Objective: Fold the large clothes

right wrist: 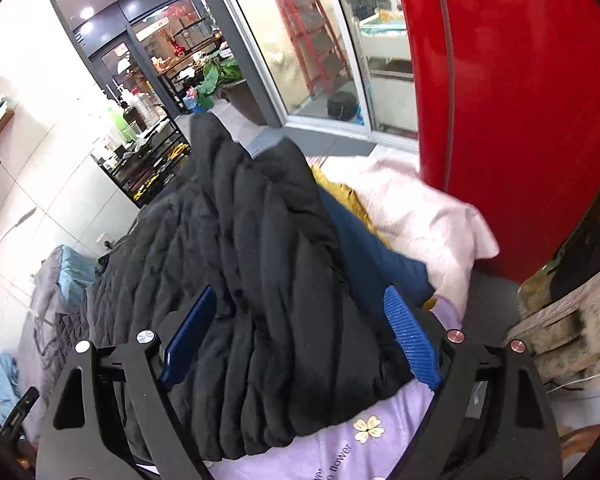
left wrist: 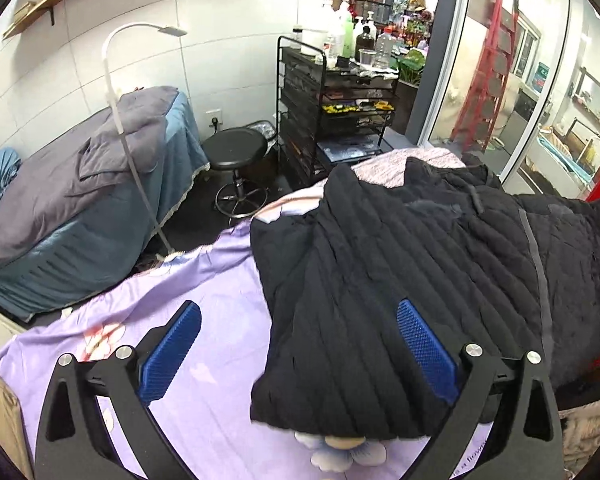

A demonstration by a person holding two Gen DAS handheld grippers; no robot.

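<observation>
A black quilted jacket (left wrist: 400,264) lies folded on a lilac flowered bedsheet (left wrist: 196,288). My left gripper (left wrist: 298,328) hangs above the jacket's near left corner, jaws wide apart, blue pads clear of the cloth. In the right wrist view the same jacket (right wrist: 260,280) spreads under my right gripper (right wrist: 300,316), which is also open, its blue pads on either side of a raised fold without pressing it. The sheet (right wrist: 380,432) shows below the jacket's hem.
A pale pink cloth (right wrist: 416,208), a navy garment (right wrist: 372,256) and a yellow one (right wrist: 340,192) lie beyond the jacket. A red panel (right wrist: 512,120) stands at right. A blue-covered bed (left wrist: 80,216), black stool (left wrist: 236,152), lamp (left wrist: 132,92) and black shelf cart (left wrist: 336,96) stand at the left.
</observation>
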